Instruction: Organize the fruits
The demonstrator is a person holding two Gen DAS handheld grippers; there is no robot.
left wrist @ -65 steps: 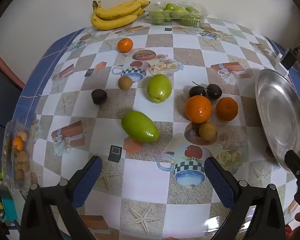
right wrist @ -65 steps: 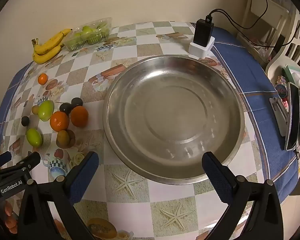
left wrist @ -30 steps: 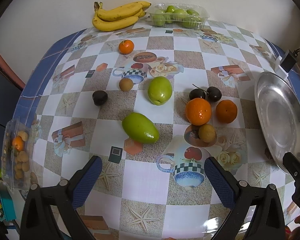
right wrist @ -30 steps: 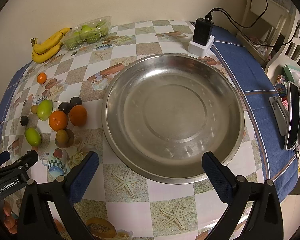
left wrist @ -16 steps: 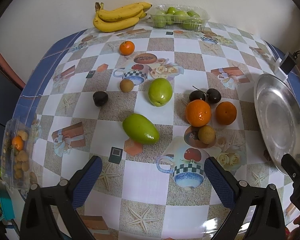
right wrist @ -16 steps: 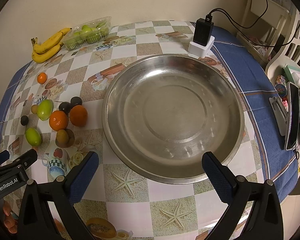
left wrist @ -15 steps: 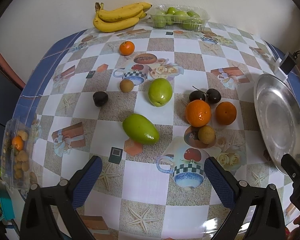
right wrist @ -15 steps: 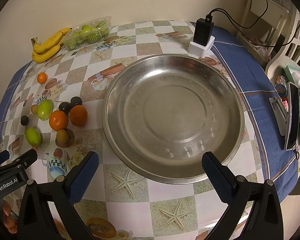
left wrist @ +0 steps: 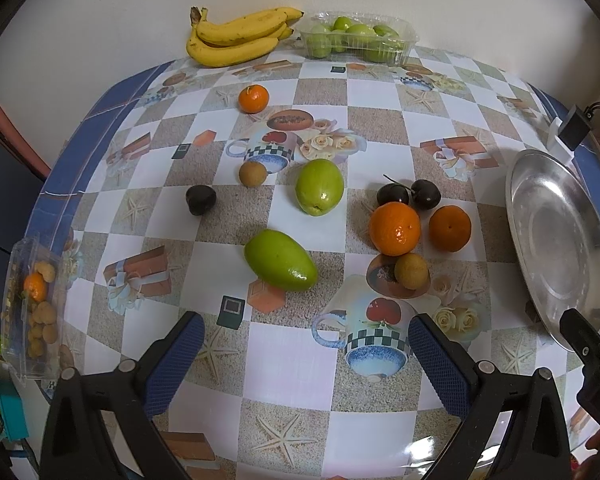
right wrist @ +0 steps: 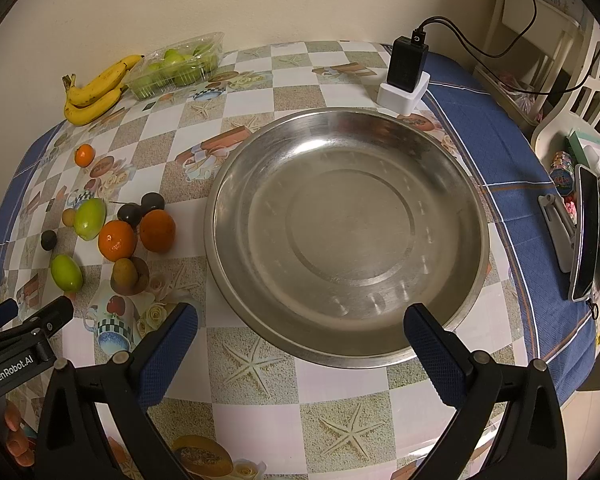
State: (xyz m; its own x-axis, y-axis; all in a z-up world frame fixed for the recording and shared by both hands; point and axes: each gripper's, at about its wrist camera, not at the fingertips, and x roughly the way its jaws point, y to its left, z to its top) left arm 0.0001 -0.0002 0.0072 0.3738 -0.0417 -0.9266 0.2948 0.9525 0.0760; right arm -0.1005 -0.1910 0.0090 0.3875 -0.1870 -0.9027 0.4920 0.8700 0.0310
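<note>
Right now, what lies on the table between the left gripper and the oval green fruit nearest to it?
Only bare printed tablecloth lies between the left gripper and the oval green fruit; no fruit stands there, as the left wrist view shows.

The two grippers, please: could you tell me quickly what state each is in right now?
Left gripper: open, holding nothing.
Right gripper: open, holding nothing.

Item one: I read white lettering "GenRobot.AI" on the black plastic body of the left gripper point(right wrist: 24, 316), seen from my right wrist camera. Other print I see is too small to read.
</note>
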